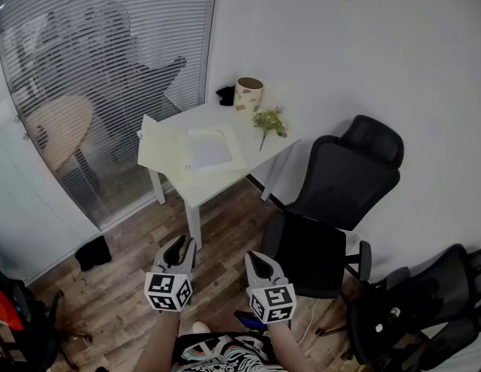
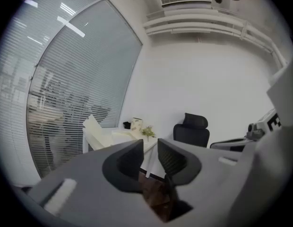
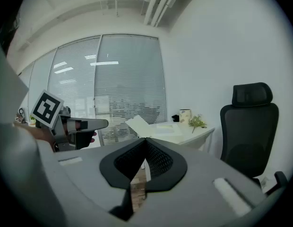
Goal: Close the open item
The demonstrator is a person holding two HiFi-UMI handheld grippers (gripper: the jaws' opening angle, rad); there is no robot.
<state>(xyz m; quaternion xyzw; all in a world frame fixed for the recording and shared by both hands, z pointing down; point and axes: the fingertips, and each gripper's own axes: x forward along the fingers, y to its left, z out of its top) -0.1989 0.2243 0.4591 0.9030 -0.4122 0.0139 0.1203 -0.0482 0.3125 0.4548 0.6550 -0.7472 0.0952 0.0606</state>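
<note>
A cream flat box (image 1: 195,153) lies open on the small white table (image 1: 207,117), its lid (image 1: 158,149) standing up on the left side. The box (image 2: 100,130) appears far off in the left gripper view, and small (image 3: 145,126) in the right gripper view. Both grippers hover low over the wooden floor, close to the person and well short of the table. My left gripper (image 1: 178,248) (image 2: 150,145) is open, with a clear gap and nothing between its fingers. My right gripper (image 1: 258,263) (image 3: 145,143) is shut, tips touching, holding nothing.
A paper cup (image 1: 249,93), a black object (image 1: 226,94) and a plant sprig (image 1: 269,121) sit at the table's far side. A black office chair (image 1: 333,200) stands right of the table, more chairs (image 1: 427,308) at lower right. A blinds-covered glass wall (image 1: 93,60) is left.
</note>
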